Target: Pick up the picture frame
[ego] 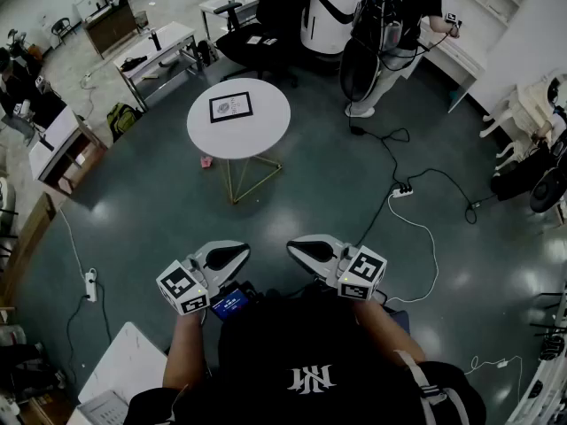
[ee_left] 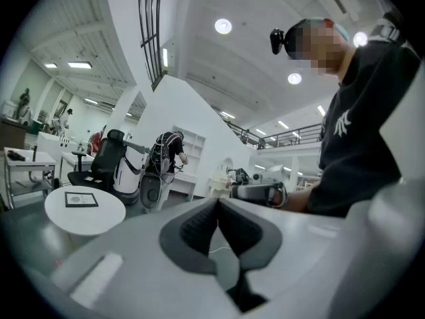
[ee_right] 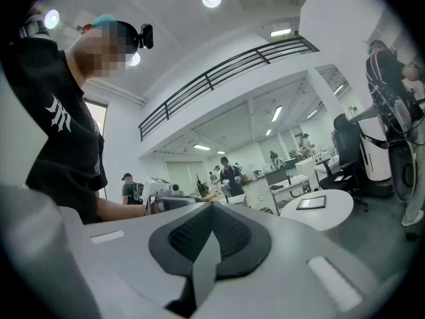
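Note:
The picture frame (ego: 230, 107), black with a white mat, lies flat on a round white table (ego: 266, 127) some way ahead of me. It also shows in the left gripper view as the frame (ee_left: 81, 199) on the table (ee_left: 86, 219), and in the right gripper view as the frame (ee_right: 311, 203) on the table (ee_right: 332, 214). My left gripper (ego: 229, 257) and right gripper (ego: 308, 250) are held level close to my body, tips turned toward each other, far from the table. Both are shut with nothing between the jaws, as seen for the left gripper (ee_left: 218, 208) and the right gripper (ee_right: 211, 211).
The table stands on thin gold legs (ego: 244, 180), with a small pink thing (ego: 205, 161) on the floor beside them. Cables and a power strip (ego: 403, 190) run across the floor at right. A person (ego: 390, 25), an office chair (ego: 257, 34) and desks stand behind the table.

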Demonstrator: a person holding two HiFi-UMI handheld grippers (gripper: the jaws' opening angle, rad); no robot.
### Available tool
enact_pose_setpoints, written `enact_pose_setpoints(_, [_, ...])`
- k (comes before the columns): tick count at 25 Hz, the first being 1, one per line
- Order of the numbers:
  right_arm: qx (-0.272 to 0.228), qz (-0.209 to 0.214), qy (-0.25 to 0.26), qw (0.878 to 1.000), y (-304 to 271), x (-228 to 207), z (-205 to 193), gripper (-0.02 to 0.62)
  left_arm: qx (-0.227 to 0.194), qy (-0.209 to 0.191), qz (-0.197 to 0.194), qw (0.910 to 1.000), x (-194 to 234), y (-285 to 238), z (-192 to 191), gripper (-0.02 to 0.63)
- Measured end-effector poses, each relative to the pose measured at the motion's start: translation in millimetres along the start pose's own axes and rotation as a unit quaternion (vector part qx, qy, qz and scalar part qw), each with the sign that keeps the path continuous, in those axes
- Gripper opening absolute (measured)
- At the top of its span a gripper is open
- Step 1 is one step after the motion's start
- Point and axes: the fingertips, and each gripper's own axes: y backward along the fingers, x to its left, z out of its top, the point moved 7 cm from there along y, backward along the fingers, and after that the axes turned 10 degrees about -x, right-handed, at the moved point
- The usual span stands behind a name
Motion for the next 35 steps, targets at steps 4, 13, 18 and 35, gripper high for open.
enact_pose_setpoints(4, [-0.012,0.003,-0.008,1.0,-12,8,0,-0.002,-0.001,0.006,0.005,1.0,4,11,-2,0.003])
enact_pose_setpoints(13, [-0.027,-0.04,-0.035,0.998,-11,-12,-10,-0.002,0.005,0.015,-0.003,0.9999,13,9,-1,0.003])
enact_pose_setpoints(18, [-0.013,-0.053,-0.006,0.999,-23,-42,0,-0.002,0.015,0.022,0.016,0.9995,32,-1,2,0.003])
enact_pose_setpoints(35, [-0.003,0.008,-0.052,0.999,-16,-211,36,-0.002,0.015,0.021,0.122,0.9921,121,-121,43,0.003])
